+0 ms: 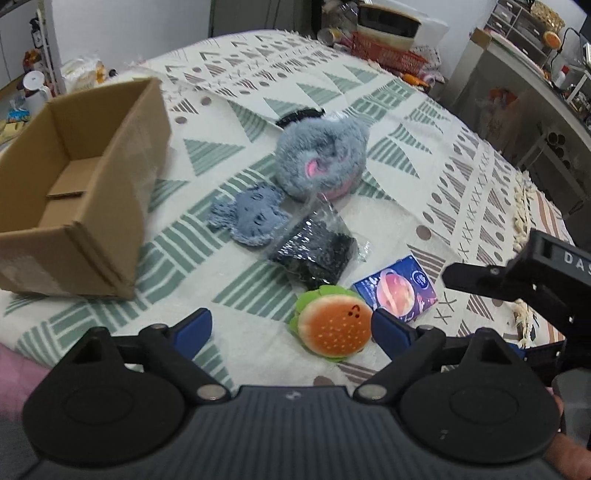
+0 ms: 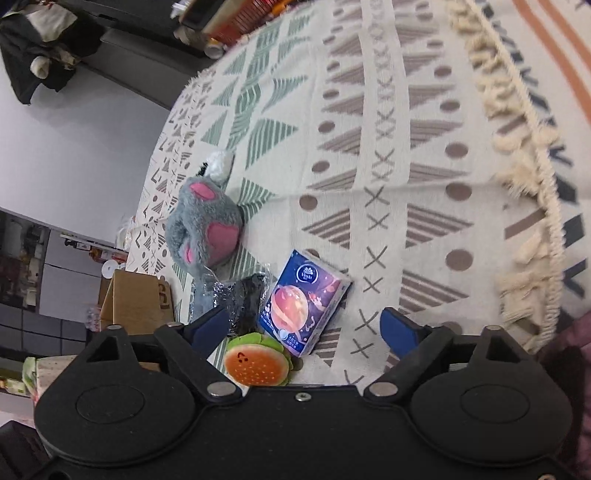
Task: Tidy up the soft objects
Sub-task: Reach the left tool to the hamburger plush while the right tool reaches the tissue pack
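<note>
An open cardboard box [image 1: 74, 192] stands at the left on the patterned cloth [image 1: 332, 92]. Beside it lie a grey-and-pink plush toy [image 1: 321, 162], a blue knitted piece [image 1: 251, 214], a black item in a clear bag [image 1: 314, 251], a plush burger [image 1: 332, 325] and a blue tissue pack [image 1: 395, 291]. My left gripper [image 1: 291, 328] is open, with the burger just inside its right finger. My right gripper [image 2: 306, 328] is open above the tissue pack [image 2: 303, 302] and the burger [image 2: 258, 363]. The plush toy [image 2: 207, 225] lies beyond.
A red basket [image 1: 388, 51] and a white appliance [image 1: 399, 22] stand past the table's far edge. Shelves and a counter [image 1: 535, 66] stand at the right. The cloth's tasselled fringe [image 2: 517, 166] marks the table's right side. The box also shows in the right wrist view [image 2: 136, 299].
</note>
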